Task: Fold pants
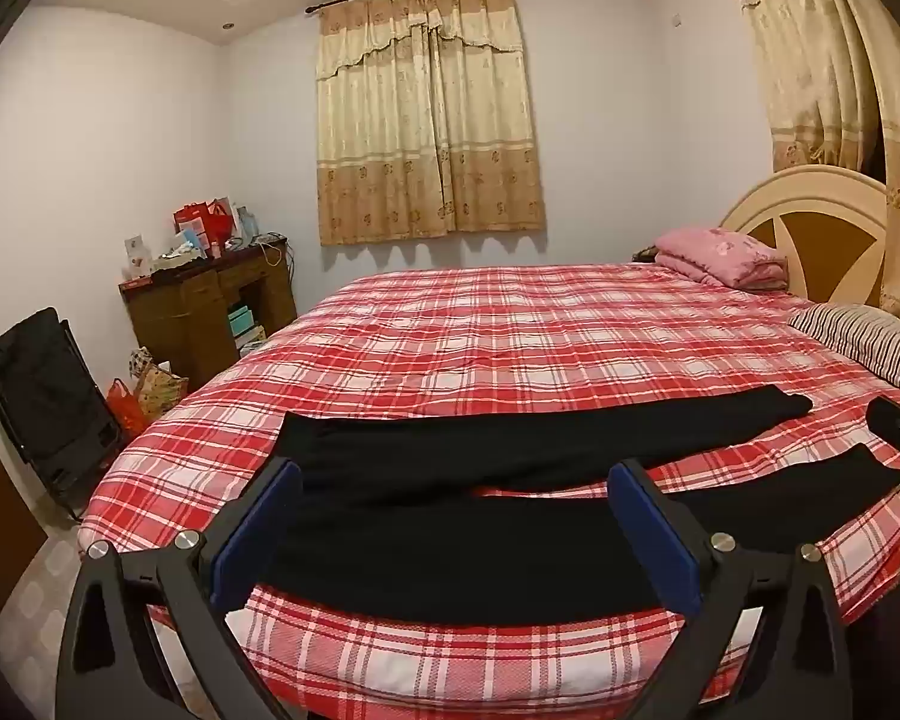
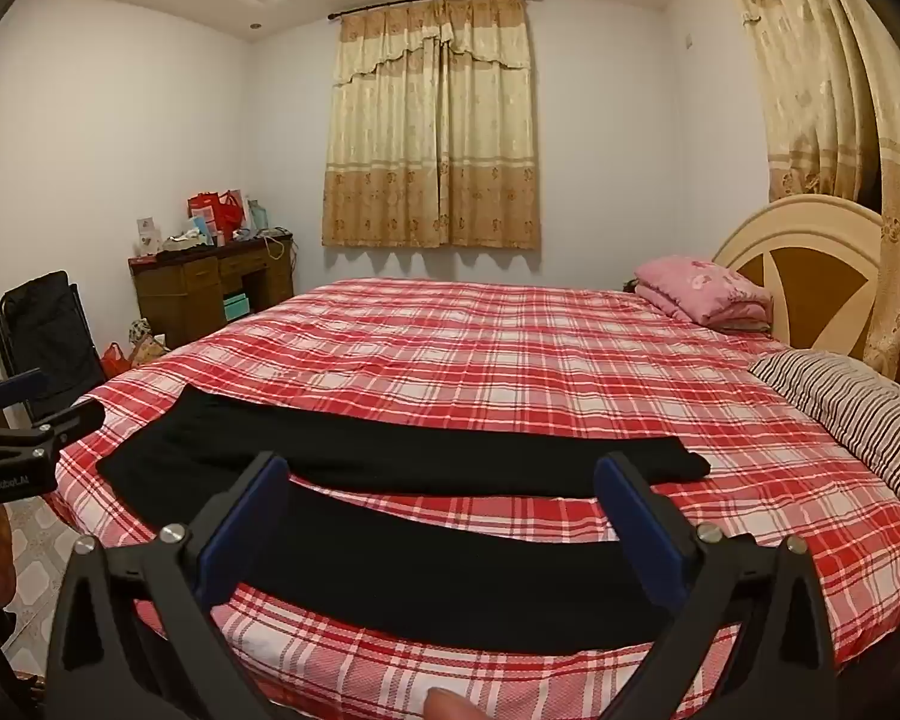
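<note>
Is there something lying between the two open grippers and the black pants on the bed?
Nothing visible. The black pants lie spread flat on the plaid bedspread, legs apart, directly ahead of the left gripper and the right gripper. Both stand open and hold nothing. The pink blanket and striped pillow sit far off by the headboard.

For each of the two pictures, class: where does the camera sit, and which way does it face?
Left wrist: on the left gripper, open, facing across the bed toward the curtained window; the right gripper shows at the right edge.
Right wrist: on the right gripper, open, same direction; left gripper at left, fingertip below.
Shared: black pants, pink folded blanket.
</note>
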`<state>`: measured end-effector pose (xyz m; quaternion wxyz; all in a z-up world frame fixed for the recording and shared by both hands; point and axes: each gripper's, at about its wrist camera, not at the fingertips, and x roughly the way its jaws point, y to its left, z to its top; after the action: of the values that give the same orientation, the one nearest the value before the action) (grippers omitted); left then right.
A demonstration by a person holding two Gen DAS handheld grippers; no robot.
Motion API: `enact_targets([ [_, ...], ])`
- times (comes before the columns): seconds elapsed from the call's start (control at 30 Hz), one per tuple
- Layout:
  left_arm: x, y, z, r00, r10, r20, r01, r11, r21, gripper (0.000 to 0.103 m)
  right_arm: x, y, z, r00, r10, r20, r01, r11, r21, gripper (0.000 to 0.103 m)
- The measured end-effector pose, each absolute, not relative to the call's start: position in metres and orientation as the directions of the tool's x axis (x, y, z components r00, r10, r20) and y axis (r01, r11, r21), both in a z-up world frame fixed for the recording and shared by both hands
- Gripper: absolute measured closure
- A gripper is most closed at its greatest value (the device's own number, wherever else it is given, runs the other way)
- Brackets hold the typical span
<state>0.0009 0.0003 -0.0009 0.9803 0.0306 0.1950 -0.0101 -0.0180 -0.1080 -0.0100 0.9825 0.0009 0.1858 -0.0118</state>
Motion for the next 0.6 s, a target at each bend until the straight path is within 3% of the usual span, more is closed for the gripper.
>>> enact_targets([
  [0.6,0.003,0.004,-0.01,0.922,0.004,-0.387,0.021,0.998,0.062,0.001,-0.017,-0.116,-0.007,0.929,-0.029,-0.368,0.031,1.0,-0.001,0.0],
])
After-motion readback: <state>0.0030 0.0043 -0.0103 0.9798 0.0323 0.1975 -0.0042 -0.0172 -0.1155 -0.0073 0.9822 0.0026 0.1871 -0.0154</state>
